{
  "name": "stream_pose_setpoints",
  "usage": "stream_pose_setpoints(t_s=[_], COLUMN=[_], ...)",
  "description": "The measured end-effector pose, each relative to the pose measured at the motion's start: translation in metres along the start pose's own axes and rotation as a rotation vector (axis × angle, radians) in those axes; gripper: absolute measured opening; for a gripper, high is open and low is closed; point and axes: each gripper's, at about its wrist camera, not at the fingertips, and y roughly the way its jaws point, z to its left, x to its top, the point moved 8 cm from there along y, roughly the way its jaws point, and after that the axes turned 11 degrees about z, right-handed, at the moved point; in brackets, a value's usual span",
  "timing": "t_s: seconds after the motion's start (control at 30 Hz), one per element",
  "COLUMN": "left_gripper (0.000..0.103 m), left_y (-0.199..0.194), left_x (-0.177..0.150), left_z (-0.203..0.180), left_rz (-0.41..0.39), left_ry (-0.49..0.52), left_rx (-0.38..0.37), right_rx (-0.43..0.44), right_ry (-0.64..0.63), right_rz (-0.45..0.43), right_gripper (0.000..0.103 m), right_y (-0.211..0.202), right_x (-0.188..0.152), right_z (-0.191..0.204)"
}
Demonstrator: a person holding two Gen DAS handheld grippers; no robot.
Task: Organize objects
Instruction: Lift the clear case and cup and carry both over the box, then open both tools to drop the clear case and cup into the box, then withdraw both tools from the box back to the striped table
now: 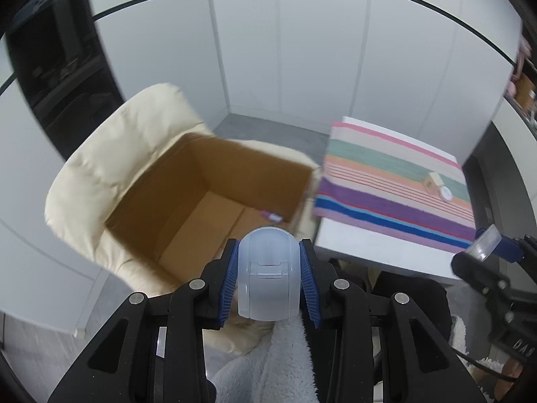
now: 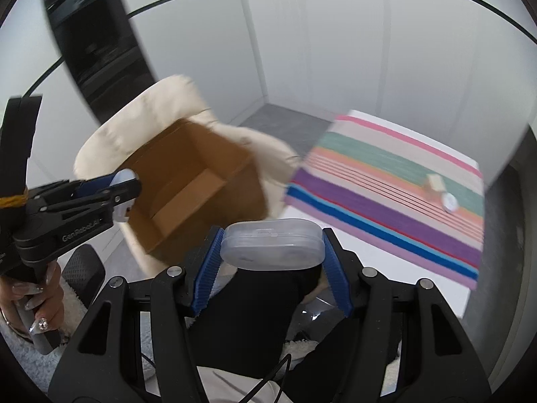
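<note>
My left gripper [image 1: 268, 252] is shut on a translucent rounded plastic case [image 1: 267, 278], held upright between its blue pads [image 1: 228, 288]. It hangs over the near edge of an open cardboard box [image 1: 201, 194] that sits on a cream armchair [image 1: 110, 154]. My right gripper [image 2: 272, 235] is shut on a translucent oblong case [image 2: 272, 247] lying crosswise between its pads. The cardboard box [image 2: 188, 184] lies ahead and to its left. In the right wrist view a hand [image 2: 37, 305] holds the left gripper [image 2: 129, 181] at the box's left rim.
A small purple and white item [image 1: 270, 215] lies on the box floor. Right of the chair stands a white table [image 1: 379, 252] with a striped cloth [image 1: 392, 181]. On the cloth lie a small beige block [image 1: 433, 179] and a white round piece [image 1: 446, 194]. White walls stand behind.
</note>
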Motion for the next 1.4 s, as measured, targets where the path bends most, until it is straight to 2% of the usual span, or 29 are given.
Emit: stream_pose_setpoints(t_s=[0.13, 0.3, 0.53, 0.7, 0.83, 0.87, 0.9, 0.93, 0.97, 1.0, 1.03, 1.1, 1.4], left_gripper=[0.036, 0.036, 0.036, 0.036, 0.038, 0.041, 0.059, 0.082, 0.088, 0.093, 0.093, 0.093, 0.093], left_y=[0.004, 0.011, 0.035, 0.067, 0.089, 0.095, 0.099, 0.102, 0.106, 0.109, 0.11, 0.117, 0.125], left_x=[-0.005, -0.006, 0.009, 0.031, 0.049, 0.055, 0.057, 0.059, 0.06, 0.059, 0.058, 0.055, 0.052], left_z=[0.035, 0.061, 0.084, 0.114, 0.136, 0.143, 0.148, 0.152, 0.156, 0.162, 0.165, 0.169, 0.169], left_rz=[0.015, 0.033, 0.062, 0.073, 0.053, 0.032, 0.033, 0.042, 0.05, 0.051, 0.051, 0.066, 0.096], left_ry=[-0.064, -0.115, -0.167, -0.224, -0.263, -0.285, -0.299, -0.31, -0.318, -0.327, -0.329, -0.332, -0.33], left_rx=[0.024, 0.036, 0.05, 0.104, 0.155, 0.156, 0.168, 0.178, 0.182, 0.2, 0.2, 0.183, 0.149], right_rx=[0.027, 0.06, 0.062, 0.057, 0.07, 0.081, 0.114, 0.144, 0.145, 0.129, 0.129, 0.147, 0.12], right_ry=[-0.1, -0.188, -0.252, -0.272, -0.283, -0.283, -0.289, -0.293, -0.283, -0.259, -0.241, -0.209, -0.168], right_rz=[0.034, 0.066, 0.083, 0.103, 0.117, 0.115, 0.102, 0.098, 0.112, 0.134, 0.135, 0.13, 0.141], right_gripper=[0.06, 0.06, 0.06, 0.06, 0.06, 0.06, 0.06, 0.064, 0.07, 0.085, 0.092, 0.097, 0.097], right_y=[0.02, 0.039, 0.062, 0.092, 0.126, 0.134, 0.142, 0.152, 0.164, 0.177, 0.182, 0.191, 0.201], right_x=[0.009, 0.019, 0.037, 0.062, 0.092, 0.1, 0.109, 0.117, 0.123, 0.13, 0.133, 0.137, 0.138], right_z=[0.043, 0.084, 0.109, 0.118, 0.131, 0.135, 0.14, 0.144, 0.145, 0.143, 0.14, 0.136, 0.113])
